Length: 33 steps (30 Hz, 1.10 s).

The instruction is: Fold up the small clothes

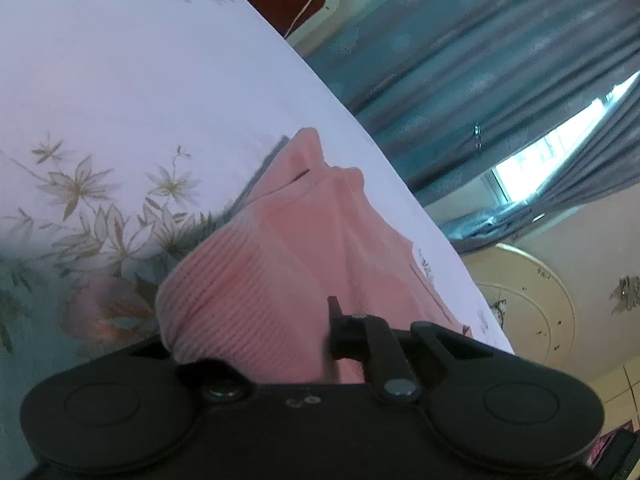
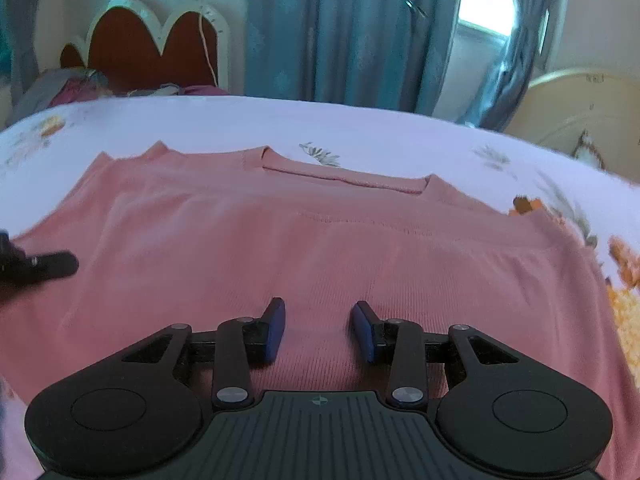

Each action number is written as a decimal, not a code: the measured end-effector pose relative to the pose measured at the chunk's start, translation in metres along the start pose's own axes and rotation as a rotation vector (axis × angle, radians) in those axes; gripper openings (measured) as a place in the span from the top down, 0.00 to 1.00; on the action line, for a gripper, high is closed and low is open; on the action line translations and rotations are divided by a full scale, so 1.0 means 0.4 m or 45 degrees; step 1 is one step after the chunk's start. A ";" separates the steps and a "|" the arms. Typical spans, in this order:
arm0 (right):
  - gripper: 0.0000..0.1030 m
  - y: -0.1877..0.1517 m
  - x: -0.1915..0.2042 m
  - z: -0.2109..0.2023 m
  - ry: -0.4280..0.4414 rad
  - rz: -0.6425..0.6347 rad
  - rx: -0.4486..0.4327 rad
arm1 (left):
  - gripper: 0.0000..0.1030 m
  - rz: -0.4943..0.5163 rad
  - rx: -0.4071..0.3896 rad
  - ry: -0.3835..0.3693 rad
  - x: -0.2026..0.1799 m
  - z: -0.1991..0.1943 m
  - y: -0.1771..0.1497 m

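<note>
A: We are holding a bunched fold of the pink ribbed top (image 1: 280, 264) in the left gripper (image 1: 320, 340), jaws closed on it; the rest is lying flat on the floral bedsheet (image 2: 360, 128).

B: We are hovering the right gripper (image 2: 318, 330) wide open over the hem. If only one side lifts, the fold is likely skewing.

A: Beyond the neckline we are seeing bare sheet up to the headboard (image 2: 152, 44).

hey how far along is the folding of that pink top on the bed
Early stage. Done: the pink top lies spread on the floral sheet, neckline away. In hand: the left gripper is bunched into ribbed fabric at one edge; whether it is clamped is hidden. The right gripper hovers open over the hem. Left: all the folds.
</note>
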State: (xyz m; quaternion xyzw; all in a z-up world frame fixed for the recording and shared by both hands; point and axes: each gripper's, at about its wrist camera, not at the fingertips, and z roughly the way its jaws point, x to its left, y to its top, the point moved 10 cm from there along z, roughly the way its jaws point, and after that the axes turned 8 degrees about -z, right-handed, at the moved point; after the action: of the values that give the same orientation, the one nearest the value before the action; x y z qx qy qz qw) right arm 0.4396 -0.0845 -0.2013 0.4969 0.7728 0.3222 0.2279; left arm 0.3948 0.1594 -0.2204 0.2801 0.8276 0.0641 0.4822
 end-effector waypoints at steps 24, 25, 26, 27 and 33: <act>0.63 -0.125 -0.491 -0.207 0.056 0.509 -0.104 | 0.89 1.204 0.225 -0.163 -0.624 0.155 -0.570; 0.63 -0.145 -0.522 -0.213 0.041 0.531 -0.095 | 0.88 1.268 0.272 -0.139 -0.609 0.173 -0.628; 0.63 -0.161 -0.550 -0.221 0.030 0.553 -0.089 | 0.86 1.323 0.306 -0.119 -0.594 0.184 -0.672; 0.63 -0.174 -0.576 -0.228 0.022 0.576 -0.088 | 0.82 1.395 0.318 -0.109 -0.580 0.183 -0.708; 0.63 -0.160 -0.631 -0.254 0.142 0.655 -0.148 | 0.48 1.509 0.332 -0.139 -0.536 0.084 -0.746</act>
State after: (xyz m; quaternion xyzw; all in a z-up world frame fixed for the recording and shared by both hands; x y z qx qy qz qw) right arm 0.4330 -0.3623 -0.1694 0.6445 0.6127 0.4404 0.1239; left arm 0.3841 -0.2080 -0.1870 0.7527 0.5060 0.2051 0.3679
